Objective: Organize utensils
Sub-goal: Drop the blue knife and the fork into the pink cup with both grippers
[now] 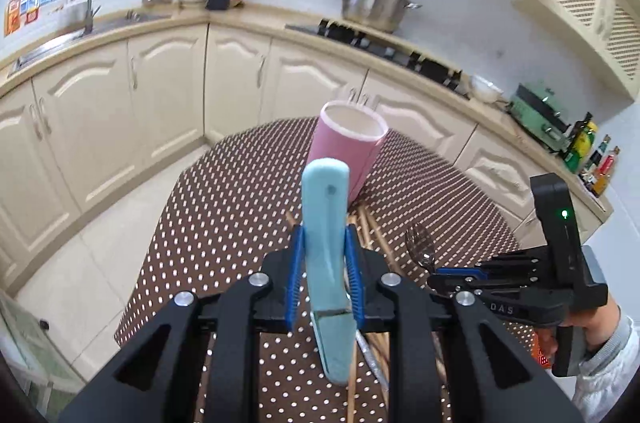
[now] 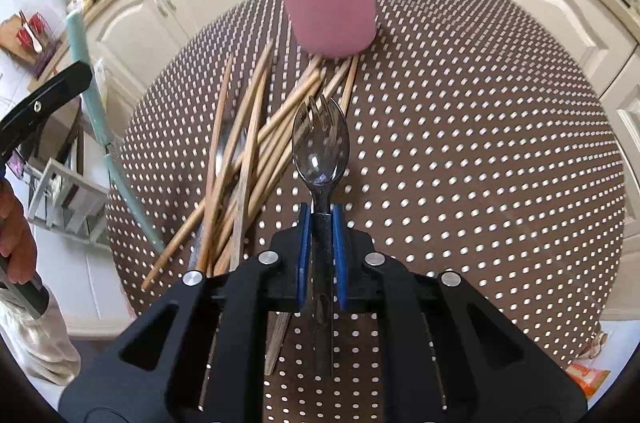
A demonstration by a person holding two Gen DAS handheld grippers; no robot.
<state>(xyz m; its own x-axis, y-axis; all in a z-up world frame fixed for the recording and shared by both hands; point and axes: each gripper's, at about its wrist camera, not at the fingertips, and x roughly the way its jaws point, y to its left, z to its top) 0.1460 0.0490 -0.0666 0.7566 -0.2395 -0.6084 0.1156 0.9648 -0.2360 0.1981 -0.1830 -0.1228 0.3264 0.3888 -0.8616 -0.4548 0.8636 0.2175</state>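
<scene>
Your left gripper (image 1: 325, 259) is clamped on a light blue knife-shaped utensil (image 1: 326, 223). The blue pads (image 1: 294, 275) press both flanks of its handle, which sticks up past the fingertips, while the blade end runs back under the gripper body. The utensil is lifted clear of the brown polka-dot tabletop (image 1: 224, 207). In the right wrist view it shows at the far left edge, slanting down beside the table rim.

Just beyond its tip, the pink cup (image 1: 347, 147) stands upright on the tabletop, its white-rimmed mouth open. A loose heap of wooden chopsticks (image 2: 256, 159) lies fanned out in front of the cup, their far ends reaching its base. Some metal cutlery lies mixed among them, too hidden to name.

Your right gripper (image 2: 321, 223) is closed nearly all the way on the dark handle of a clear plastic spork (image 2: 320, 139). Both blue pads are tight against the handle. The tined bowl points toward the cup, at the right edge of the chopstick pile. Whether the spork is off the tabletop I cannot tell. Your hand (image 1: 596, 323) on the right gripper's grip shows in the left wrist view.
</scene>
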